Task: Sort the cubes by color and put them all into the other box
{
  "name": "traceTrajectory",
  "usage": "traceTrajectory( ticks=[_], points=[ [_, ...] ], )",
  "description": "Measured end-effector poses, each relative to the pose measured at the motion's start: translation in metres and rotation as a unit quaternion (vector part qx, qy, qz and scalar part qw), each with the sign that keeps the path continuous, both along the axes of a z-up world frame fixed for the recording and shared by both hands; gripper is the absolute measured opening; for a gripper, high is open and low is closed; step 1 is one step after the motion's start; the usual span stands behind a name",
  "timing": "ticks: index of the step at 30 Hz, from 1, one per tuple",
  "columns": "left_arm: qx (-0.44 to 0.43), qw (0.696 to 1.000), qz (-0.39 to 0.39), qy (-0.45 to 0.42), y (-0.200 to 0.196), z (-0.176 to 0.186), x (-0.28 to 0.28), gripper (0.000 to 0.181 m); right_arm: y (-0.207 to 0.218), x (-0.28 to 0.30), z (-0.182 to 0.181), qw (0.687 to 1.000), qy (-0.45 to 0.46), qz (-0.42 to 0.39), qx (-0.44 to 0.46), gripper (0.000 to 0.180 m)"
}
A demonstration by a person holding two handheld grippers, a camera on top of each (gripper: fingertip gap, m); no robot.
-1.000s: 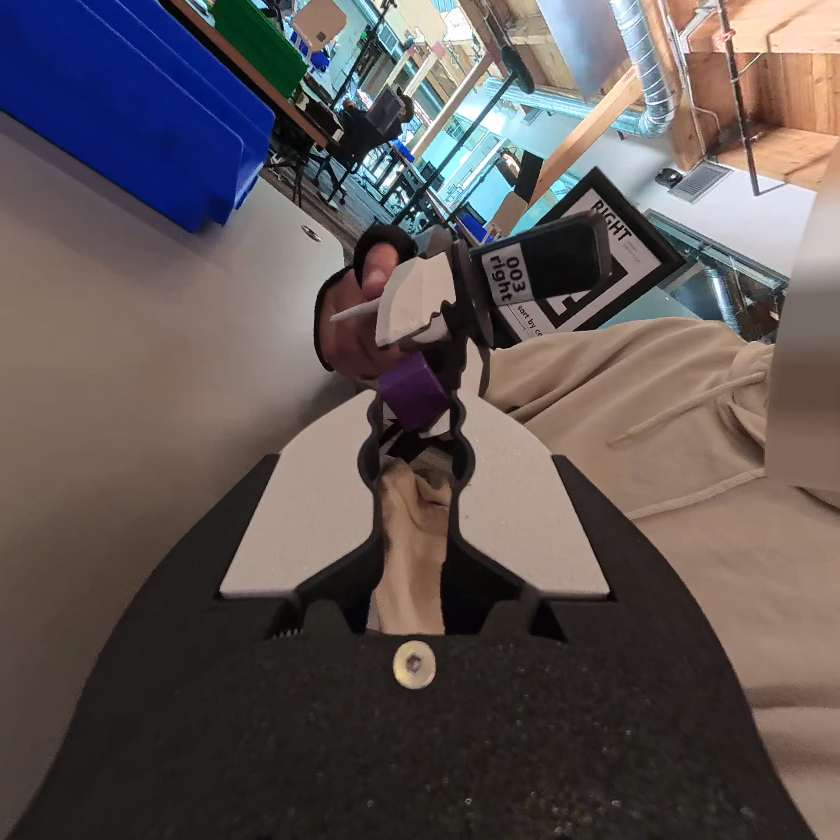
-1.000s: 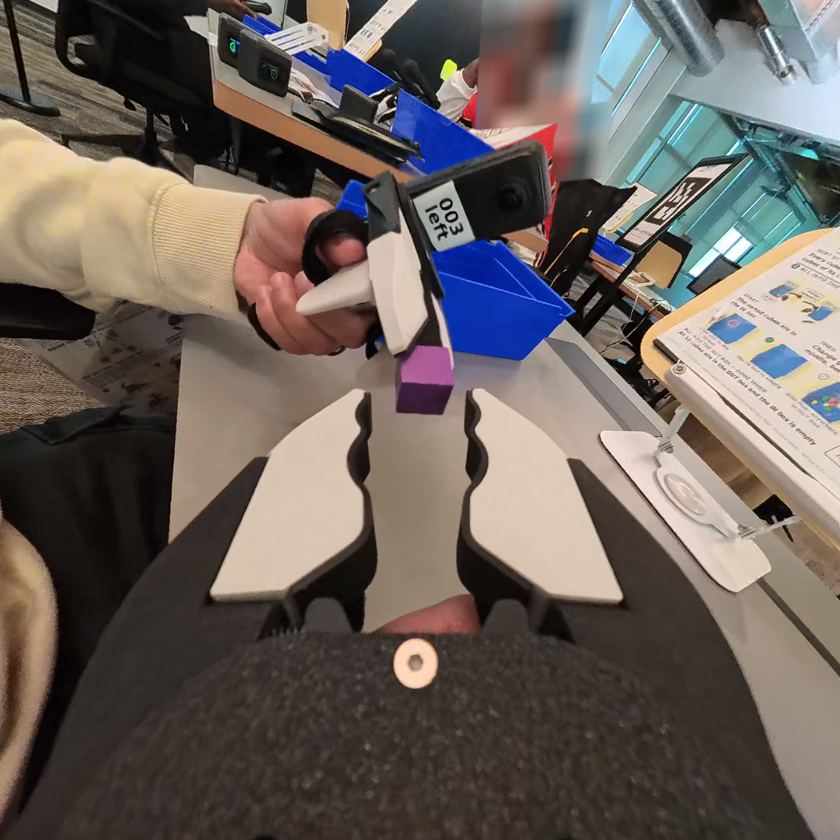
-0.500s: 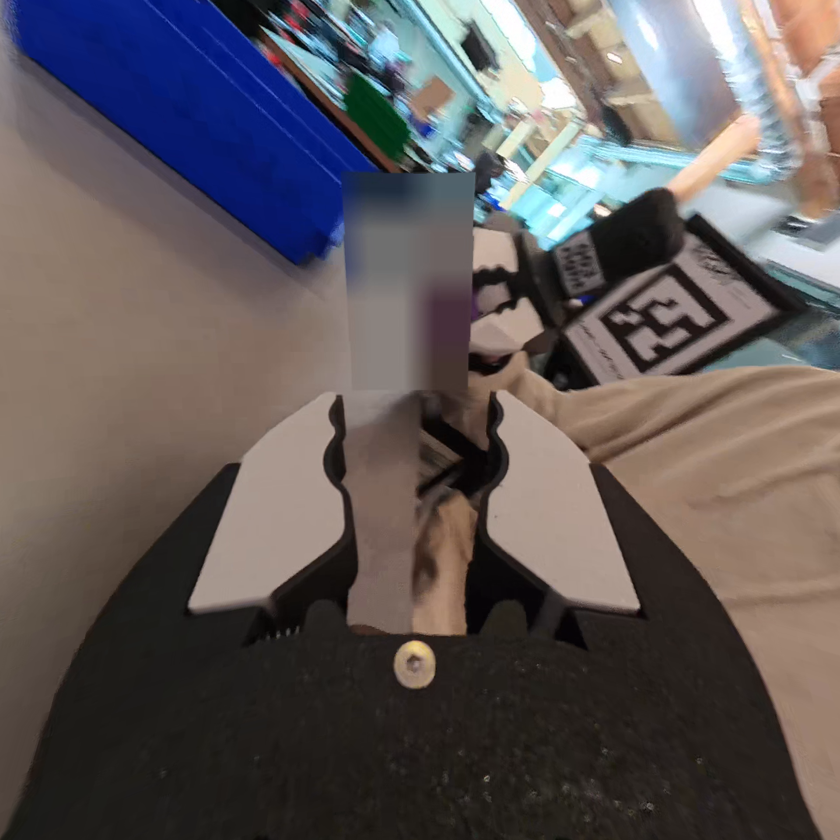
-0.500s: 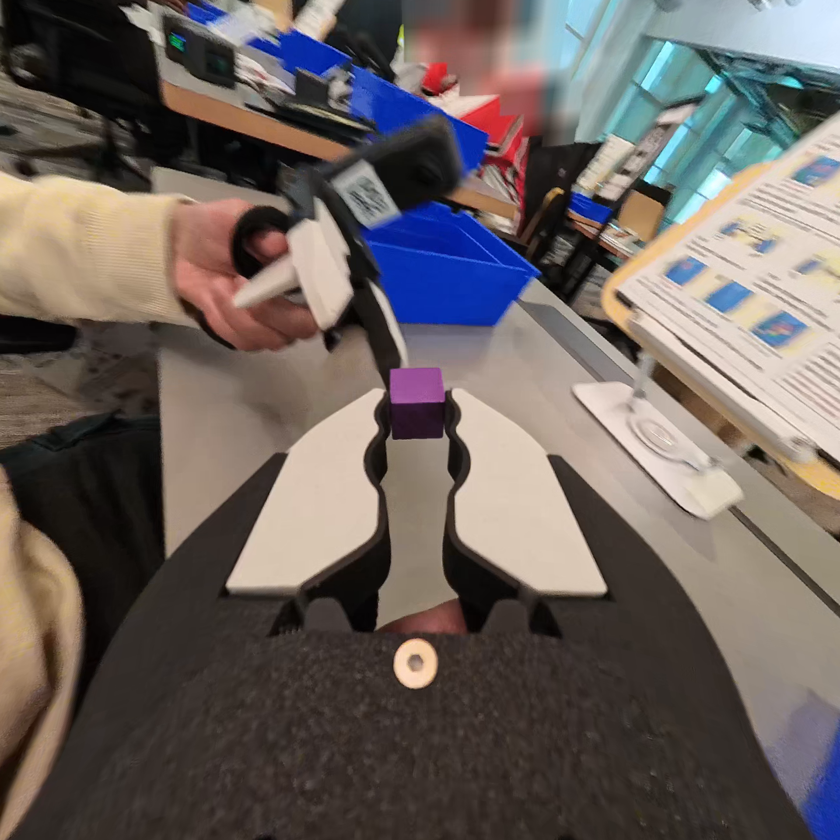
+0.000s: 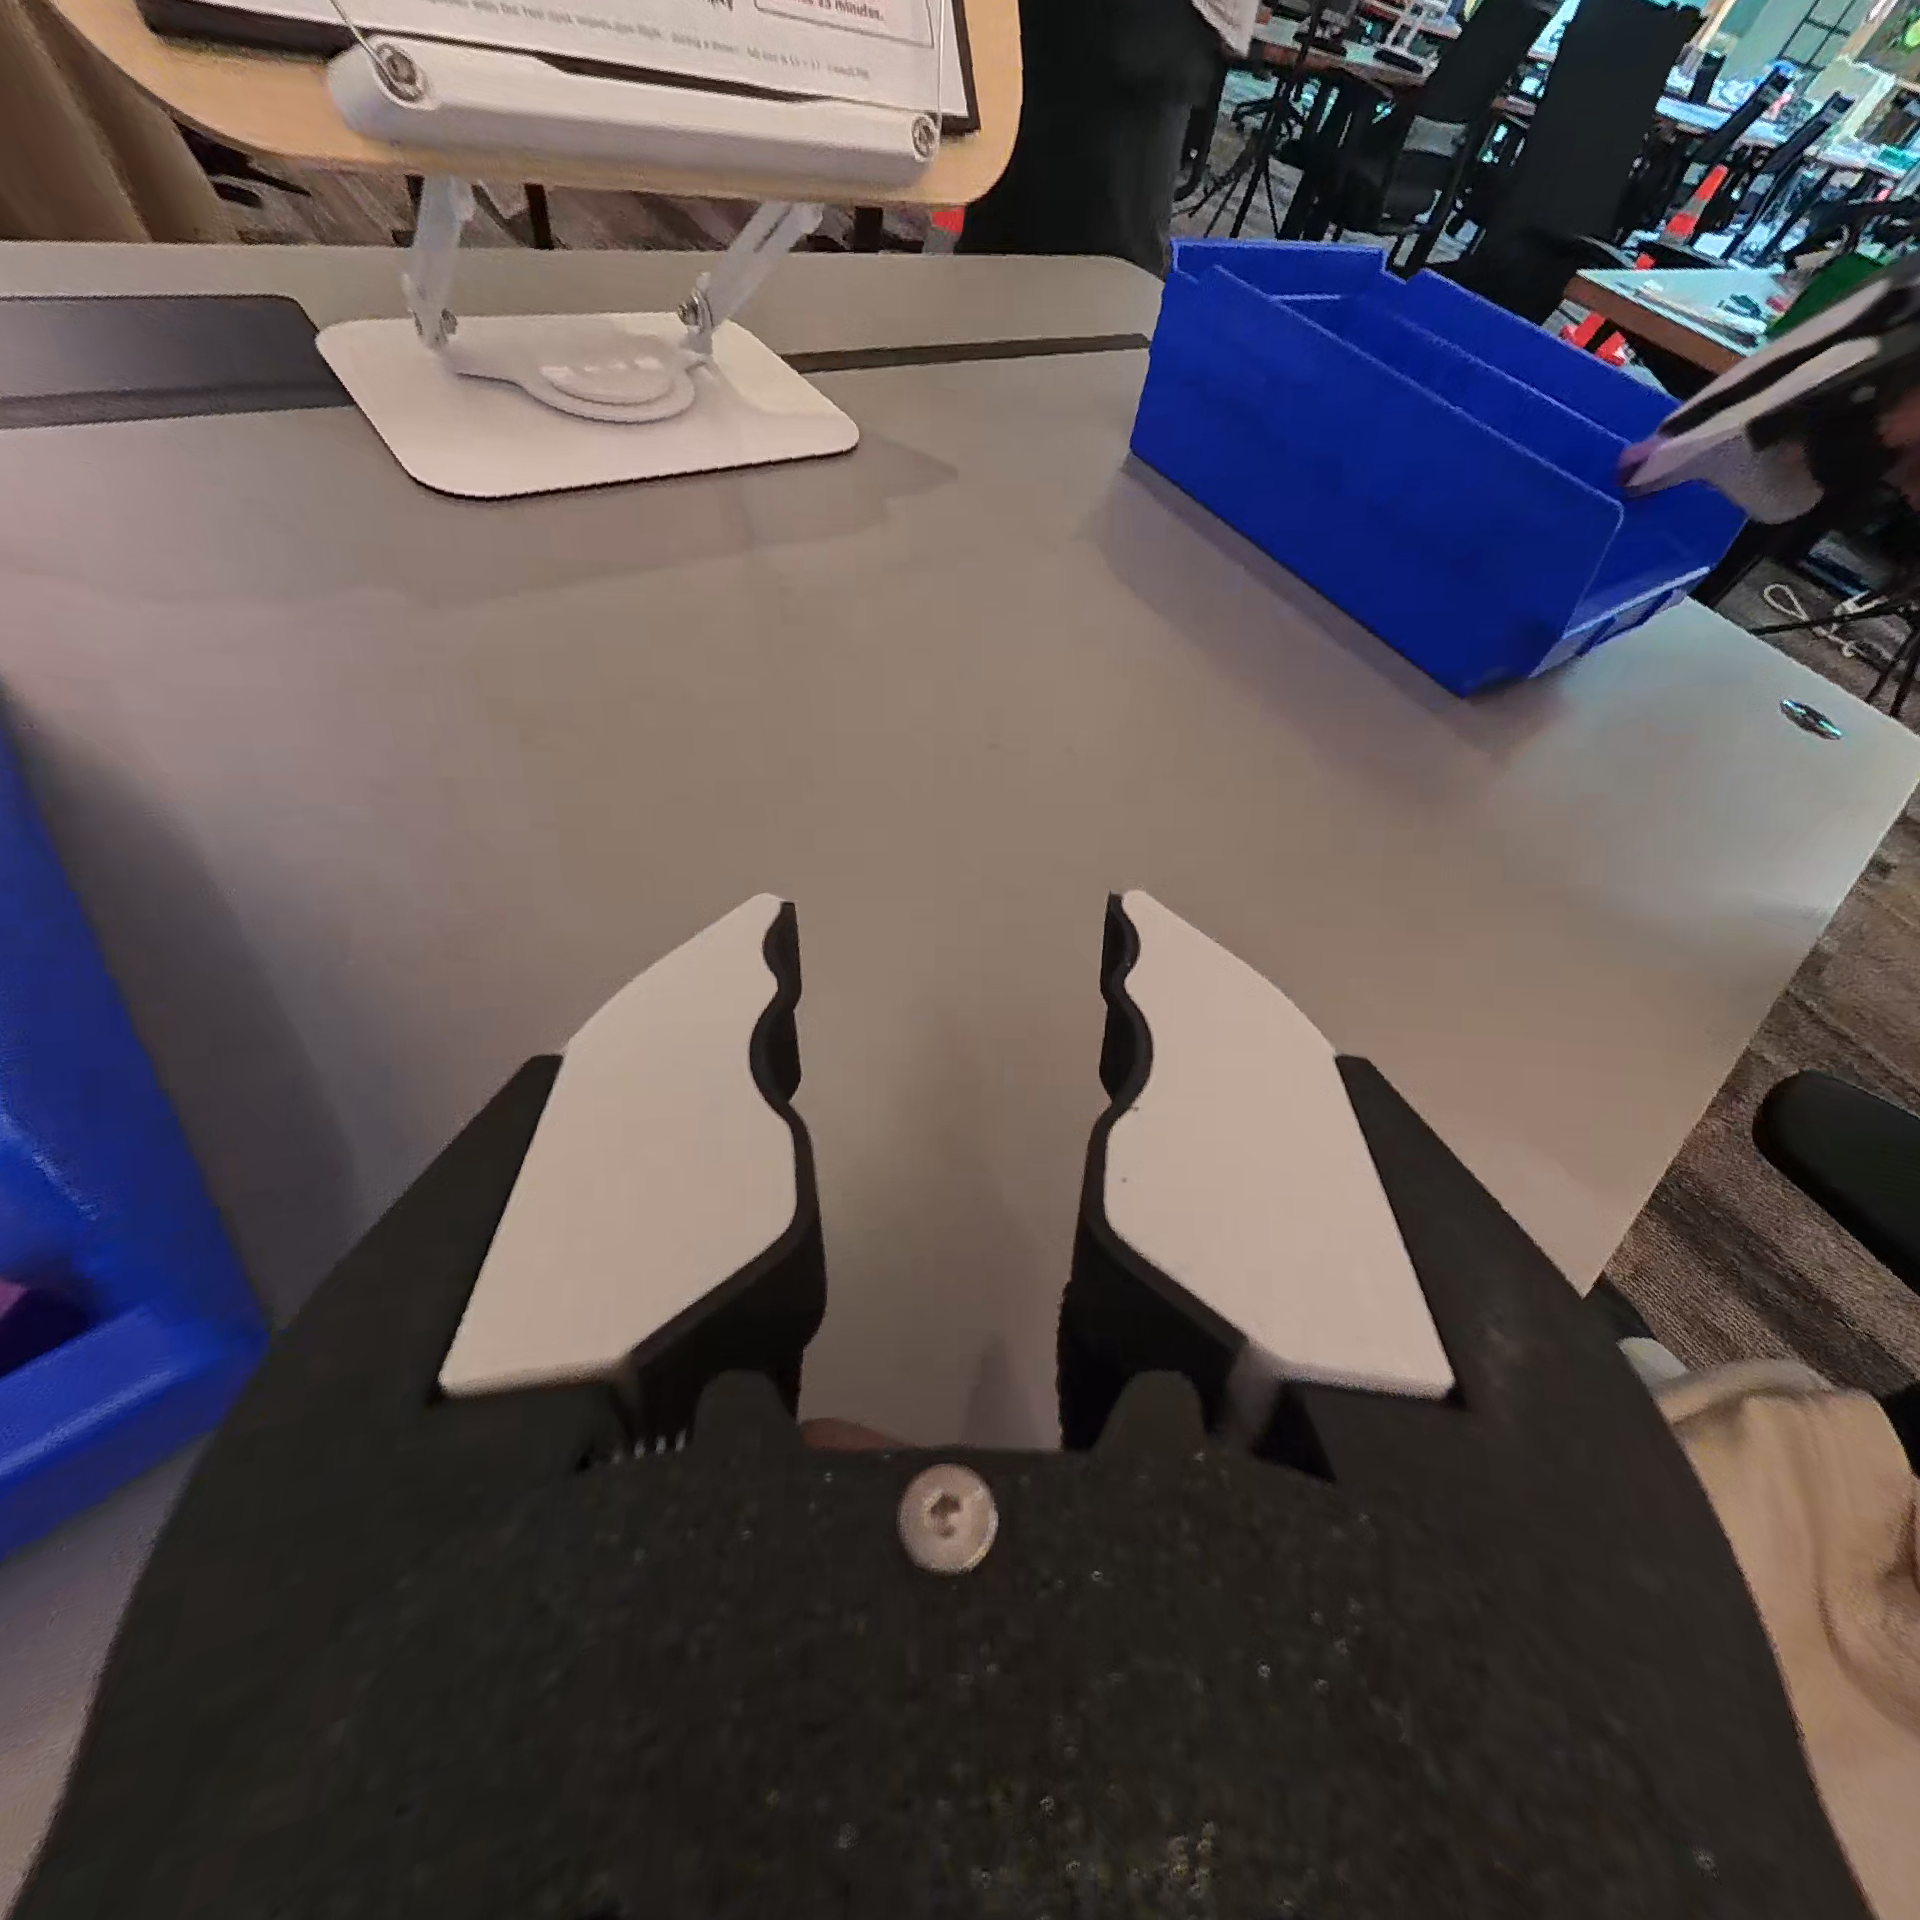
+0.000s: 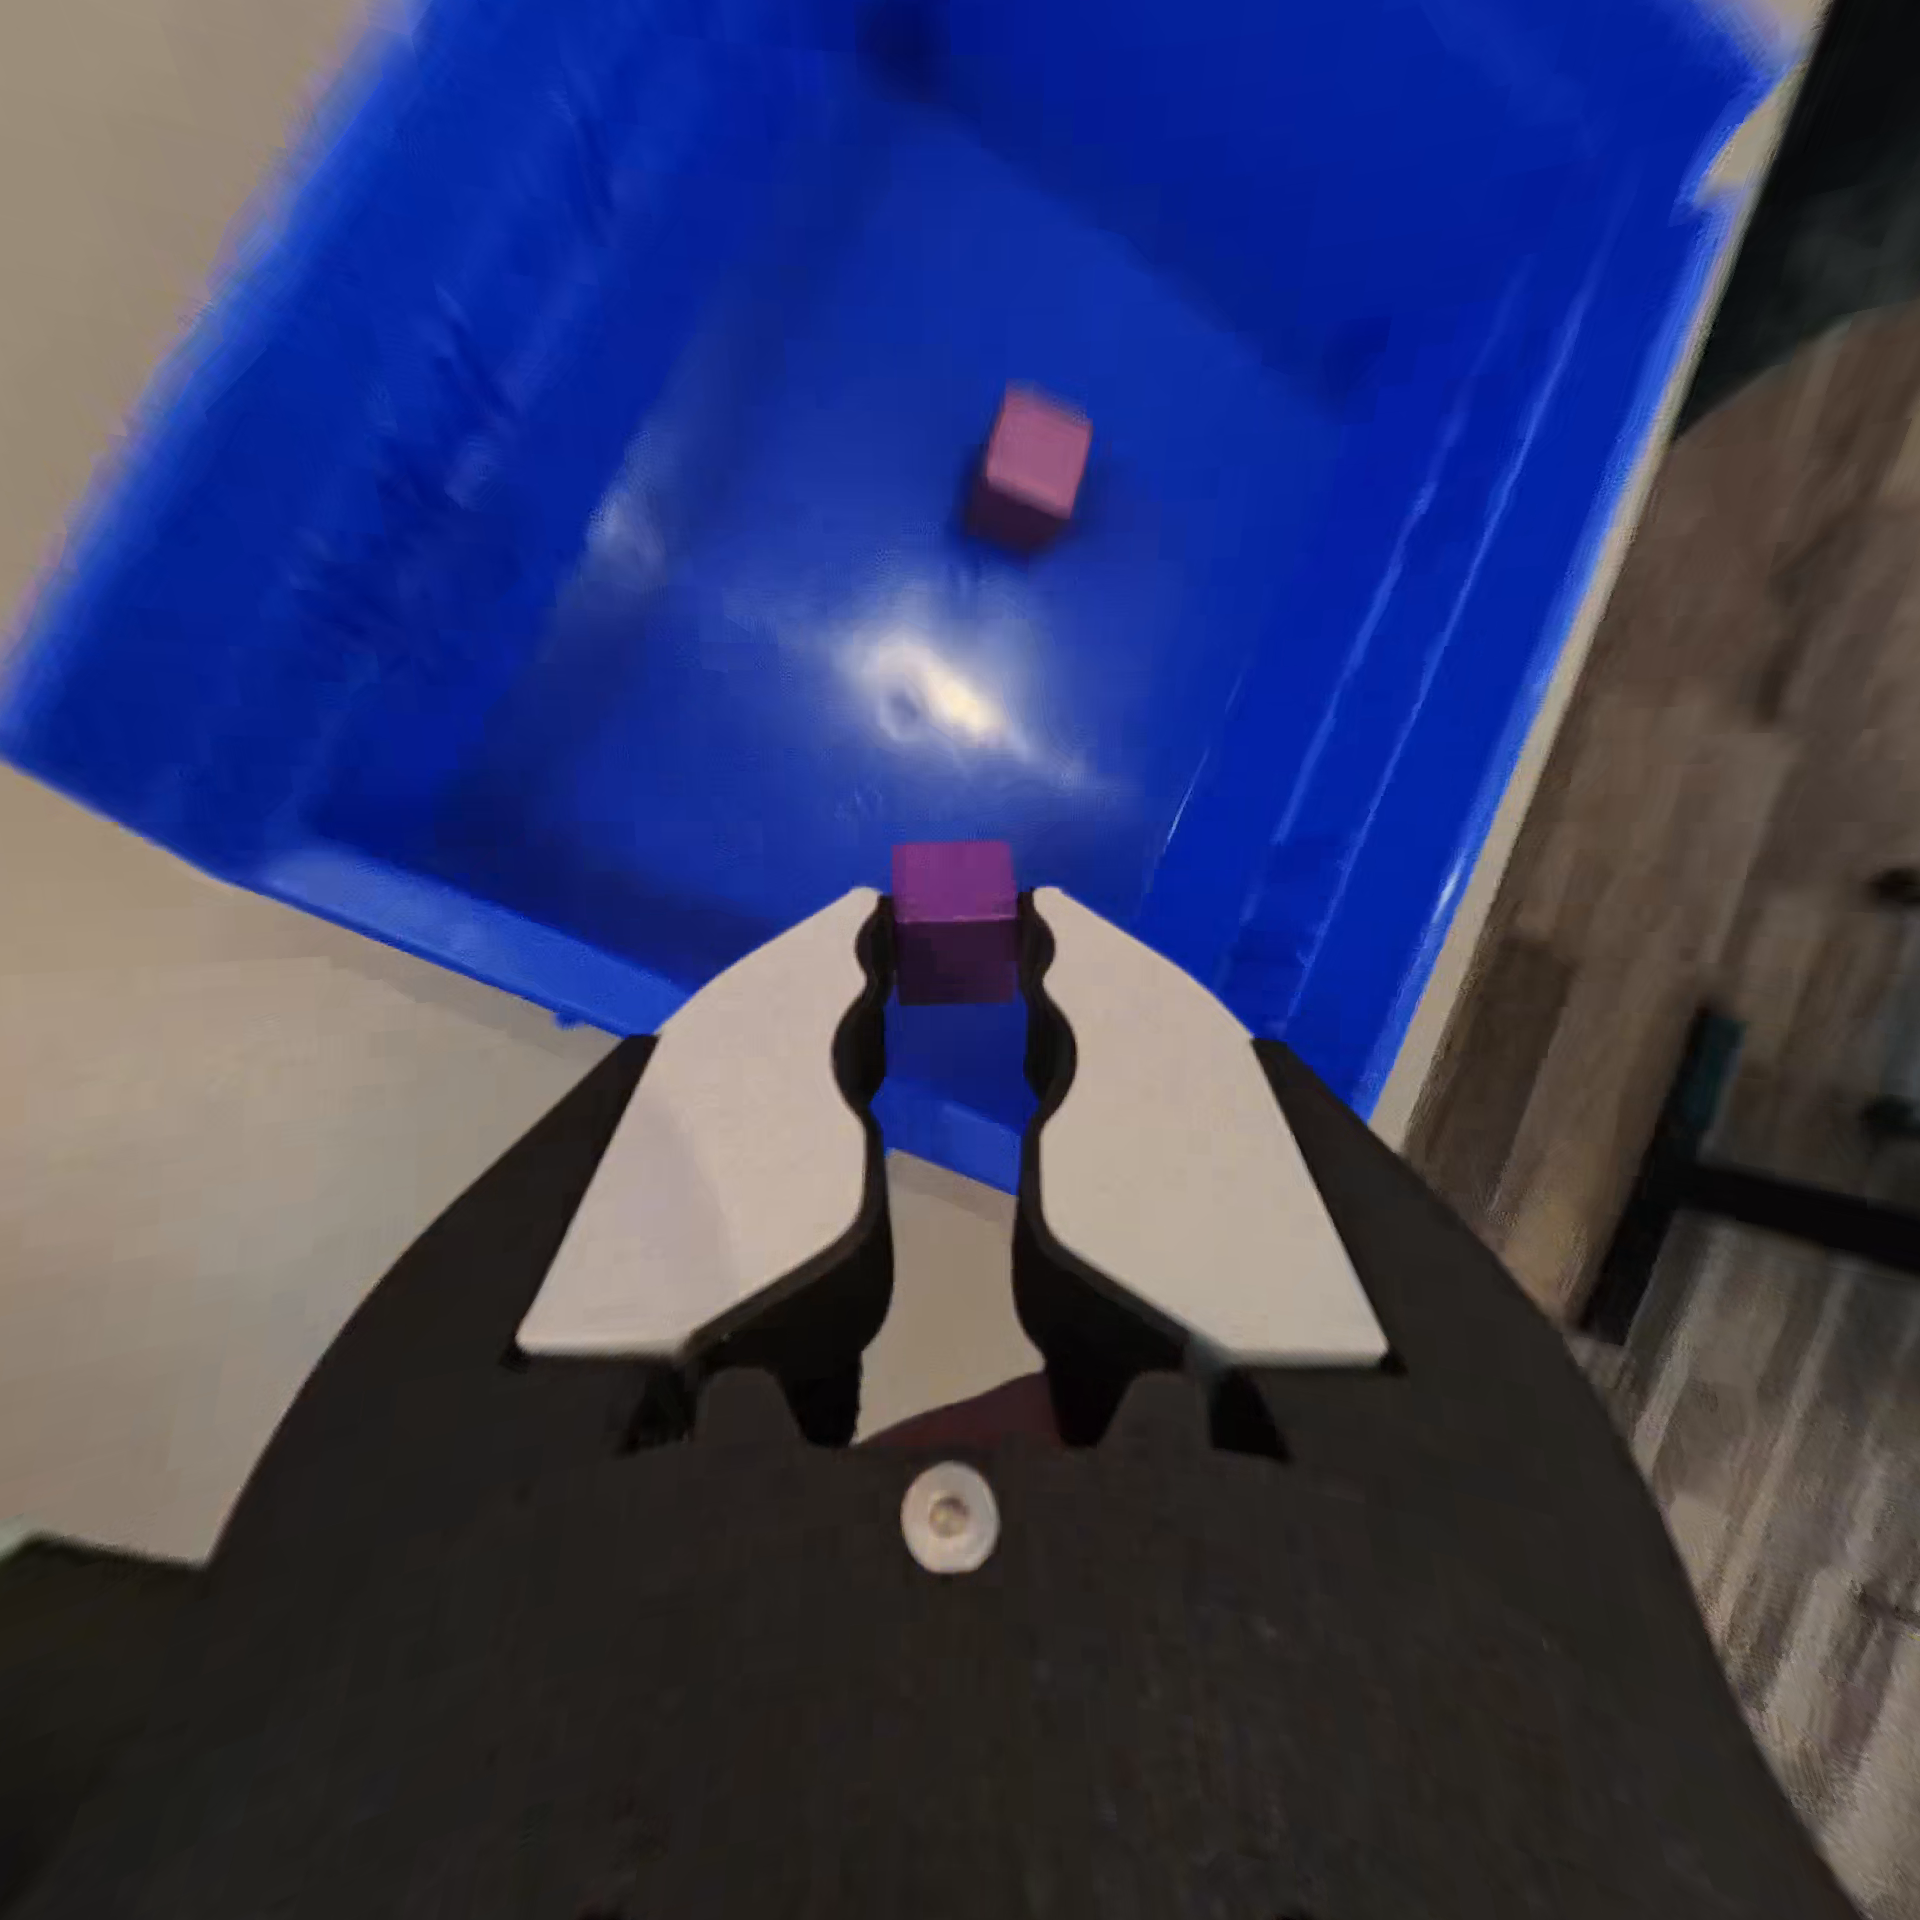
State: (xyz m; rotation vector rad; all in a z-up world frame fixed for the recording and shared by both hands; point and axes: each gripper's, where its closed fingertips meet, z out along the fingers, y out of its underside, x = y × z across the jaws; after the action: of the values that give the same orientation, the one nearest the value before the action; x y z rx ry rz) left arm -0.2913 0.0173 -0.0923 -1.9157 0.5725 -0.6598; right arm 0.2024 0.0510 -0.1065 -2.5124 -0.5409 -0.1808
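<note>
At the far left of the left wrist view, a blue box (image 5: 94, 1299) sits on the grey table (image 5: 935, 675), cut off by the frame edge, with a blurred trace of purple low inside it; what that is cannot be told. Behind it a white document stand (image 5: 582, 395) holds a printed sheet. In the middle, the left gripper (image 5: 948, 914) hangs over bare table with its jaws spread wide and nothing between them. To the right, a second blue box (image 5: 1382, 488) stands near the table's far corner, and another gripper's tip shows blurred above its rim.

In the right wrist view, the right gripper (image 6: 954, 904) looks down into that box (image 6: 416, 468). Its jaws are closed to the width of 1 purple cube (image 6: 954, 920), pinched at the very tips on 2 opposite flat faces. A second purple cube (image 6: 1034, 468) lies alone on the box floor, well apart from the held one.

The cube looks small, rigid and light, with smooth faces and crisp edges, so it probably needs little force but could twist or slip if gripped off-centre. Squeezing square across 2 parallel faces, as here, seems the soundest hold. It is unlikely to be fragile, so a short drop into the box should do no harm, though it may bounce or tumble on the hard plastic.
</note>
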Motion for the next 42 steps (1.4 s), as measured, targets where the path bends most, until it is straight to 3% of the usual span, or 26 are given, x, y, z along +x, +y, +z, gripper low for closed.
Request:
traceTrajectory(
  ticks=[4,14,17,21,24,27,29,32,34,37,42],
  points=[
    [-0.004,1.000,-0.011,0.012,-0.003,-0.004,0.005,0.054,0.001,0.029,-0.035,0.995,-0.015,-0.012,-0.101,0.023],
    [-0.015,0.999,-0.017,0.023,-0.005,-0.011,0.009,0.054,0.006,0.041,-0.062,0.981,-0.088,0.000,-0.173,0.023],
    [-0.017,0.999,-0.020,0.025,-0.006,-0.013,0.010,0.054,0.006,0.039,-0.062,0.979,-0.096,0.000,-0.178,0.023],
    [-0.020,0.999,-0.020,0.027,-0.007,-0.014,0.010,0.056,0.007,0.047,-0.054,0.981,-0.120,-0.009,-0.153,0.044],
    [-0.018,0.999,-0.016,0.022,-0.009,-0.011,0.009,0.056,0.007,0.042,-0.019,0.989,-0.127,-0.030,-0.065,0.044],
    [-0.016,1.000,-0.013,0.023,-0.009,-0.009,0.010,0.056,0.007,-0.014,0.039,0.993,-0.055,-0.014,0.108,0.044],
    [-0.017,0.999,-0.014,0.026,-0.011,-0.010,0.012,0.056,-0.004,-0.090,0.067,0.975,0.062,0.048,0.209,0.043],
    [-0.018,0.999,-0.010,0.037,-0.016,-0.015,0.013,0.056,-0.038,-0.211,0.074,0.919,0.245,0.152,0.268,0.043],
    [-0.015,0.999,-0.001,0.047,-0.019,-0.018,0.010,0.057,-0.053,-0.271,0.056,0.885,0.328,0.191,0.271,0.043],
    [-0.014,0.998,0.012,0.053,-0.025,-0.022,0.003,0.057,-0.063,-0.324,0.015,0.877,0.336,0.226,0.259,0.046],
    [-0.032,0.998,0.026,0.039,-0.040,-0.018,-0.018,0.056,-0.072,-0.342,0.006,0.880,0.278,0.254,0.289,0.042]
  ],
)
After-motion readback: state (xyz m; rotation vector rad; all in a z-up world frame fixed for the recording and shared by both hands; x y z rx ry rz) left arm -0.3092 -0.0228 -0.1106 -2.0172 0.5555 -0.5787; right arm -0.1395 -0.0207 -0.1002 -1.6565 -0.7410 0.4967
